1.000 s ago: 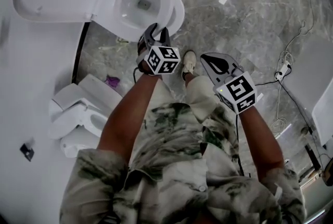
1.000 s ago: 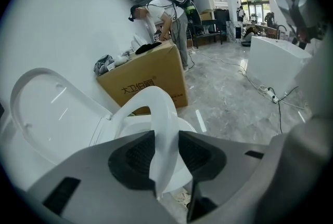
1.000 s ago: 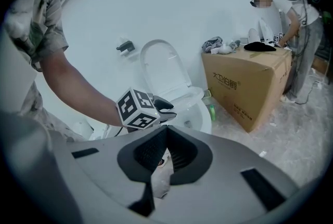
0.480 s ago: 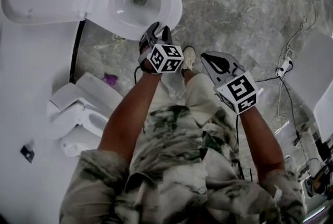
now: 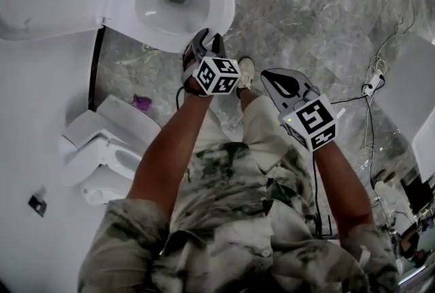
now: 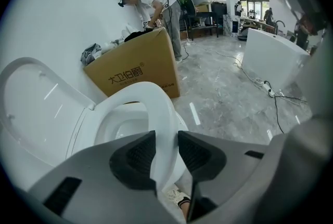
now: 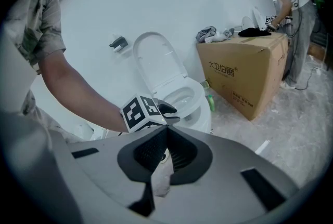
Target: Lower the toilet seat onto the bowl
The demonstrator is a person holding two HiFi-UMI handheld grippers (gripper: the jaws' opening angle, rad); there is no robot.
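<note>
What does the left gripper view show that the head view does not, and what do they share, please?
Only the left gripper view: the printed front of a cardboard box, a person bending over it, and the pads of the left gripper pressed on either side of the seat. Only the head view: the right gripper, off to the toilet's side, and a second white fixture by the wall. Both: the left gripper, seat, bowl, raised lid and power strip.
</note>
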